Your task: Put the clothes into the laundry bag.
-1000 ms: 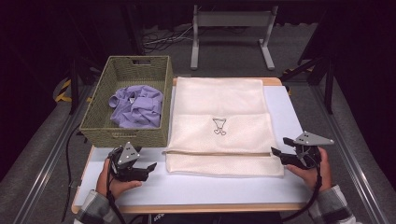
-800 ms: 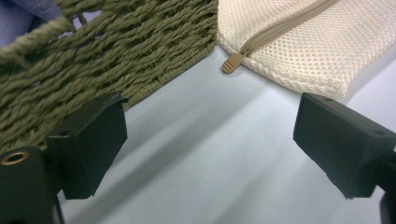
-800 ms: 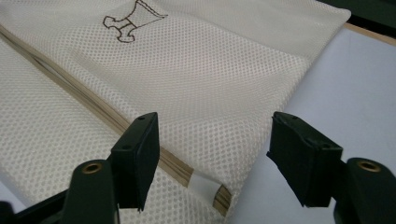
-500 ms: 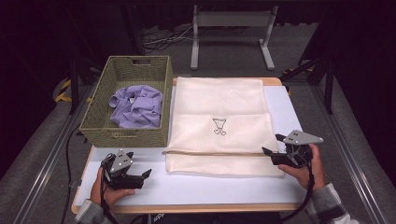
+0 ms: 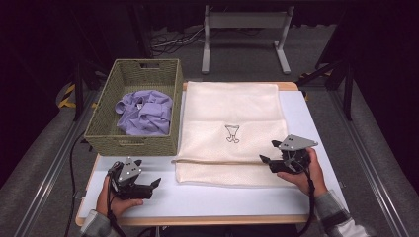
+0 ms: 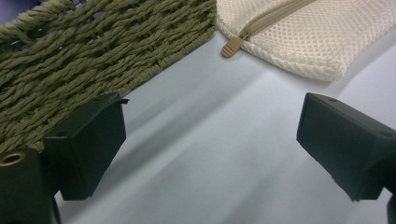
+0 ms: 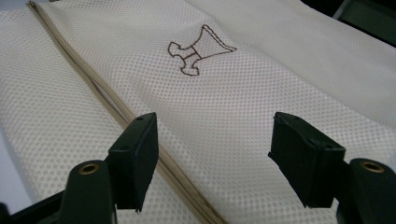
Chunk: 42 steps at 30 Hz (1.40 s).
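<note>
The cream mesh laundry bag [image 5: 232,129] lies flat mid-table, right of the wicker basket [image 5: 136,143]. Soft, light, floppy; best pinched beside the zipper [image 7: 126,109]. Both the left gripper [image 5: 147,185] and the right gripper [image 5: 266,159] gape, empty.

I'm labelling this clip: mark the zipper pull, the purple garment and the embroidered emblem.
zipper pull [image 6: 232,45], left gripper view, on its tan tab.
purple garment [image 5: 146,111], high view, mid-crumple, in the basket.
embroidered emblem [image 7: 198,50], right gripper view, at its centre.

A cream mesh laundry bag [image 5: 232,128] lies flat on the table, its zipper [image 7: 116,107] closed.
</note>
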Each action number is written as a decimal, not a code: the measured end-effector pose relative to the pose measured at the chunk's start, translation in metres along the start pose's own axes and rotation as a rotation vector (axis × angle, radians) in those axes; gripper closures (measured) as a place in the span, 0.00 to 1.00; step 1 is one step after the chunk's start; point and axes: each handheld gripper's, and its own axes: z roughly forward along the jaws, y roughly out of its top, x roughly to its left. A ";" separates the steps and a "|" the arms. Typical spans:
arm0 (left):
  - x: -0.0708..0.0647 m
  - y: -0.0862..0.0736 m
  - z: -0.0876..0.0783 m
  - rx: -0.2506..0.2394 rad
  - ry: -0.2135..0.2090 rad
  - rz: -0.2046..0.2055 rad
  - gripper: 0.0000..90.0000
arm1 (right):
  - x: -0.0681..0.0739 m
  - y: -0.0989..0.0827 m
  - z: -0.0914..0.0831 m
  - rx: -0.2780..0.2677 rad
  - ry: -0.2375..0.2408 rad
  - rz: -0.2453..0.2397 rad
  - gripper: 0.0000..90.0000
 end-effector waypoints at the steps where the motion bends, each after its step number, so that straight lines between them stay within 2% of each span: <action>1: 0.000 0.000 0.000 0.000 0.000 0.000 0.10 | 0.003 0.002 0.004 -0.005 0.014 0.000 0.38; 18: 0.000 0.000 0.001 0.004 -0.009 -0.002 0.10 | 0.023 0.024 0.052 0.030 0.119 -0.029 0.38; 24: -0.001 0.000 0.001 0.006 -0.011 -0.001 0.10 | 0.030 0.027 0.067 0.065 0.135 -0.058 0.38; 31: -0.001 0.000 0.001 0.009 -0.017 0.011 0.10 | 0.031 0.026 0.080 0.090 0.159 -0.049 0.37; 33: -0.001 0.000 0.001 0.008 -0.018 0.013 0.10 | 0.032 0.026 0.083 0.104 0.146 -0.056 0.37; 37: -0.002 0.000 0.002 0.009 -0.021 0.010 0.10 | 0.029 0.025 0.090 0.111 0.139 -0.033 0.37; 42: -0.001 0.000 0.002 0.008 -0.022 0.010 0.10 | 0.029 0.024 0.091 0.116 0.155 -0.032 0.38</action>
